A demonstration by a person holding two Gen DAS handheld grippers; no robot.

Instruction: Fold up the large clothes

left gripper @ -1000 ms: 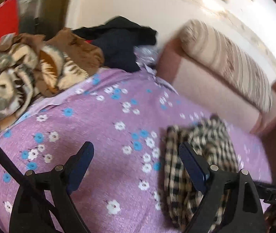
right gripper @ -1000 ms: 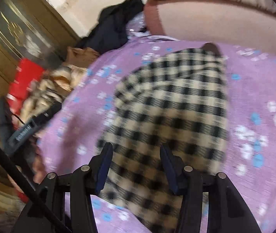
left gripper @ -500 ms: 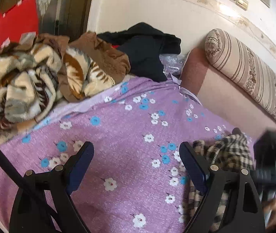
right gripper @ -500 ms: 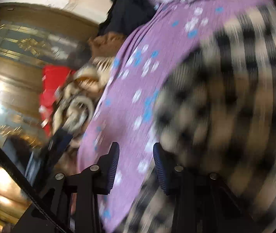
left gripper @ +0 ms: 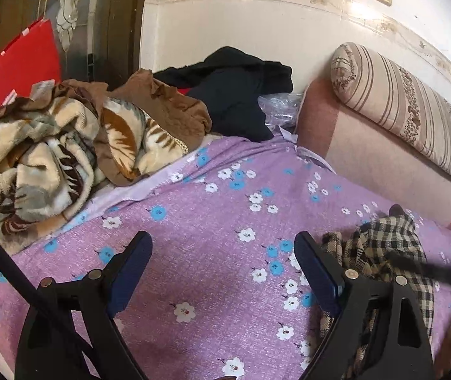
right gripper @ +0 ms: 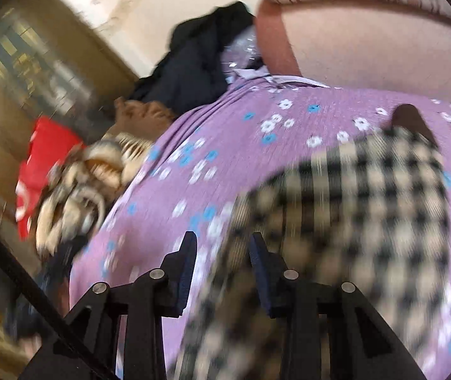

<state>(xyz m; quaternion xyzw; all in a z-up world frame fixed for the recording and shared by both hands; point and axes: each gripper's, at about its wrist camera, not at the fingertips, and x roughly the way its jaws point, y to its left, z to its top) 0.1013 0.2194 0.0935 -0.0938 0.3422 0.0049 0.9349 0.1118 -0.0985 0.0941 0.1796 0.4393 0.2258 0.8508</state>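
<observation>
A beige-and-black checked garment (left gripper: 383, 250) lies bunched on the purple flowered bedsheet (left gripper: 212, 228), at the lower right of the left wrist view. My left gripper (left gripper: 222, 253) is open and empty above the sheet, left of the garment. In the right wrist view, which is blurred, the checked garment (right gripper: 352, 221) spreads across the sheet (right gripper: 241, 133). My right gripper (right gripper: 222, 253) hovers over its left edge with the jaws part open; nothing is seen pinched between them.
A heap of brown patterned blanket (left gripper: 51, 158) and brown cloth (left gripper: 168, 107) lies at the left. Dark clothes (left gripper: 238, 88) are piled by the wall. A striped bolster (left gripper: 415, 114) rests on a pink headboard (left gripper: 383, 164) at the right. A red bag (left gripper: 13, 66) stands far left.
The left gripper has drawn back and left, so the checked garment sits farther right. The right gripper has swung over the garment's left edge with narrower jaws; the garment looks more bunched.
</observation>
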